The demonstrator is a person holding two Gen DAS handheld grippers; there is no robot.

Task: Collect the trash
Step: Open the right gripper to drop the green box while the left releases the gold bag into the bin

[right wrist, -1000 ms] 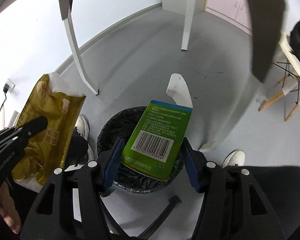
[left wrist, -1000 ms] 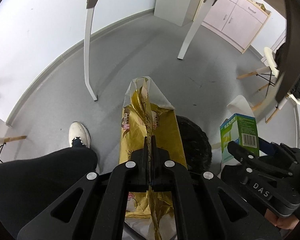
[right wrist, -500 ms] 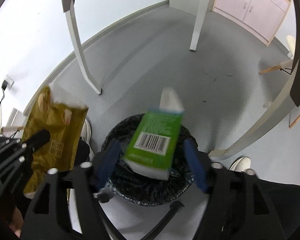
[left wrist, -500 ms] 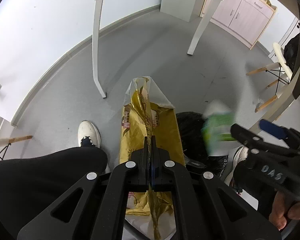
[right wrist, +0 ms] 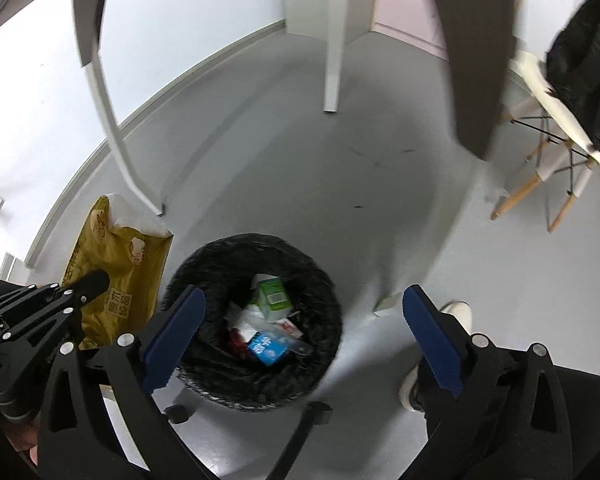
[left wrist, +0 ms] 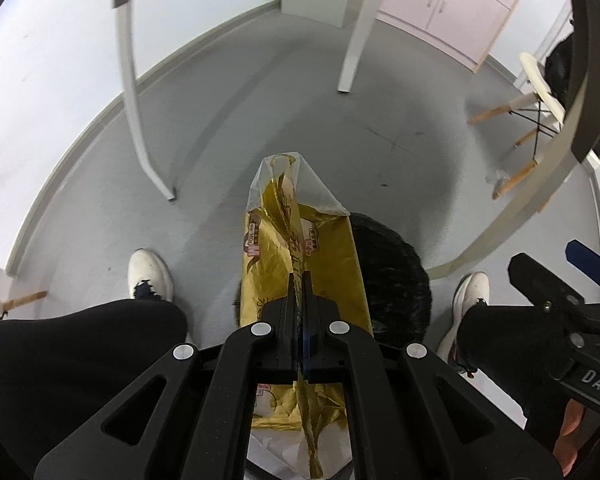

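Note:
My left gripper [left wrist: 299, 280] is shut on a gold snack bag [left wrist: 300, 264] and holds it upright, just left of a black trash bin [left wrist: 396, 276]. In the right wrist view the bag [right wrist: 120, 268] hangs left of the bin [right wrist: 256, 256]. My right gripper [right wrist: 300, 312] is open and empty above the bin. A green carton [right wrist: 274, 298] lies inside the bin among a blue packet [right wrist: 266, 344] and other trash.
White table legs [right wrist: 116, 132] stand on the grey floor beyond the bin. A white chair with wooden legs [right wrist: 556, 172] is at the right. The person's white shoes [left wrist: 150, 276] and dark trousers flank the bin.
My right gripper opened and let go of the green carton, which fell into the bin. The left gripper kept hold of the gold bag and edged towards the bin.

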